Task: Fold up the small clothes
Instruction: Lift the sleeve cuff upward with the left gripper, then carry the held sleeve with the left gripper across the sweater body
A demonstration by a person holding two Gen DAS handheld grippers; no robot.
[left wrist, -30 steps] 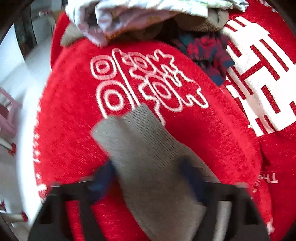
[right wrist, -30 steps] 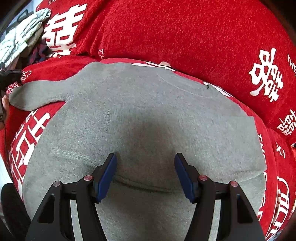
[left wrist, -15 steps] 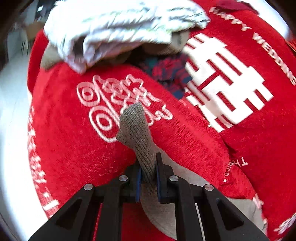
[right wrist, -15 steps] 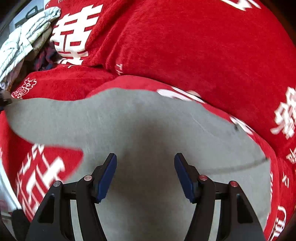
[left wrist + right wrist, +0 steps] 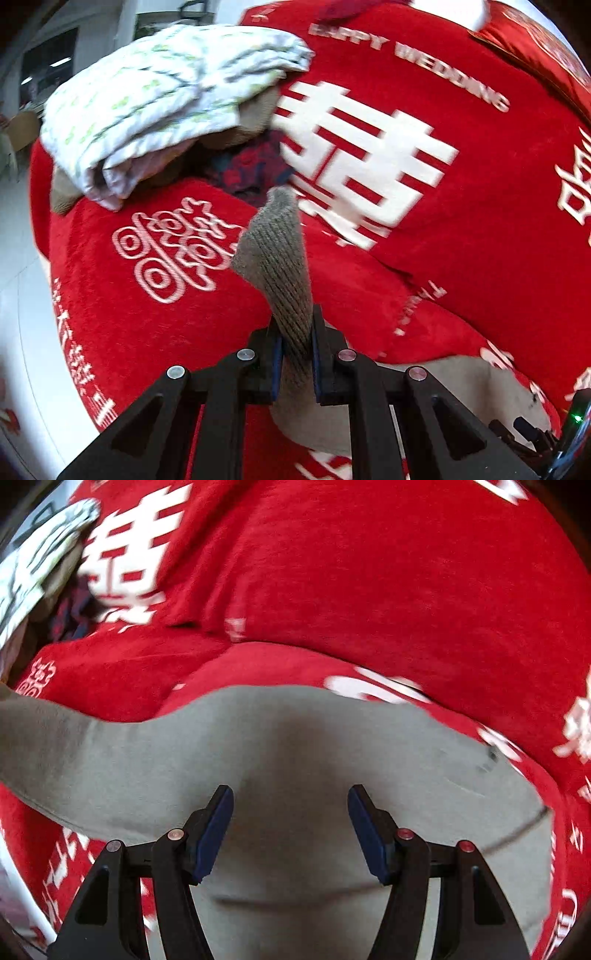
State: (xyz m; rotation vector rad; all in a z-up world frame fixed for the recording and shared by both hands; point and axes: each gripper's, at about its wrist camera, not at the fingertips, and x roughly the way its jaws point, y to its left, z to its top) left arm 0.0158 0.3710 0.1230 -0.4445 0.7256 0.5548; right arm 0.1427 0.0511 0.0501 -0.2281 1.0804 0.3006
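From the left wrist view, your left gripper [image 5: 295,354] was clamped on the ribbed cuff [image 5: 275,251] of the grey garment [image 5: 461,384], the cuff standing up out of the jaws above the red cover [image 5: 155,332]. That grip looked chosen to give you the far end of the sleeve, so it could be carried over the body in one swing; the rest of the garment trailed behind the gripper, low on the right. A pile of other clothes [image 5: 166,103] sat at the back, a white printed piece on top, brown and dark plaid ones under it, well clear of the folding spot and probably waiting their turn. On the cover you could read "HAPPY WEDDING" in pale capitals, above a big white double-happiness character; a curly version of the same sign lay near the cuff. Small lettering beside the seam was too blurred to read.

From the right wrist view, your right gripper [image 5: 290,830] hung open over the body of the garment [image 5: 314,757], blue pads wide apart with nothing between them. It seemed placed there to pin or catch the cloth as the sleeve came over. The sleeve [image 5: 48,746] ran off to the left edge, lifted off the cover [image 5: 369,572]. The pile [image 5: 33,565] showed top left. Only white characters and blurred bits of lettering showed on the red here.
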